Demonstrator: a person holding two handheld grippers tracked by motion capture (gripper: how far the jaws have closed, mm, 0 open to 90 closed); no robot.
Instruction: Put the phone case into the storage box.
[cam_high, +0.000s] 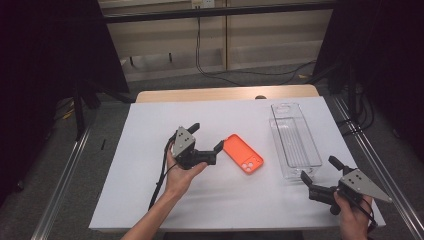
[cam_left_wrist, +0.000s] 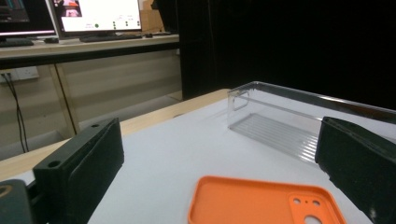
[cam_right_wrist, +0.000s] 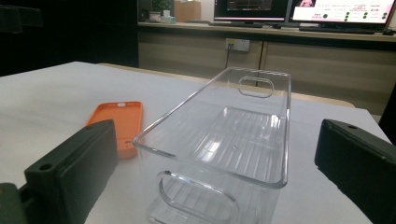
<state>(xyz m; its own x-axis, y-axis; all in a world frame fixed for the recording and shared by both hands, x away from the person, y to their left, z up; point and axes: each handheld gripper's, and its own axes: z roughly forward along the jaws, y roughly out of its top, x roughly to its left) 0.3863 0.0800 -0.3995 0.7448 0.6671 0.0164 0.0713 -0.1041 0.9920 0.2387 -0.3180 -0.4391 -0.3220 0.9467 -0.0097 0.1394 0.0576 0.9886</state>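
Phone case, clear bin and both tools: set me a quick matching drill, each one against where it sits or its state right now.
Things:
1. orange phone case
2. clear bin
3. left tool
4. right tool

Places or states:
A. open, at the bin's near end
B. flat on the white table, camera cut-outs at its near end
C. empty, right of the case
D. open, just left of the case

Pairs: 1-B, 2-C, 3-D, 4-A

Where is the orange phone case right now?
In the high view the case lies flat mid-table, between the left tool and the clear bin.
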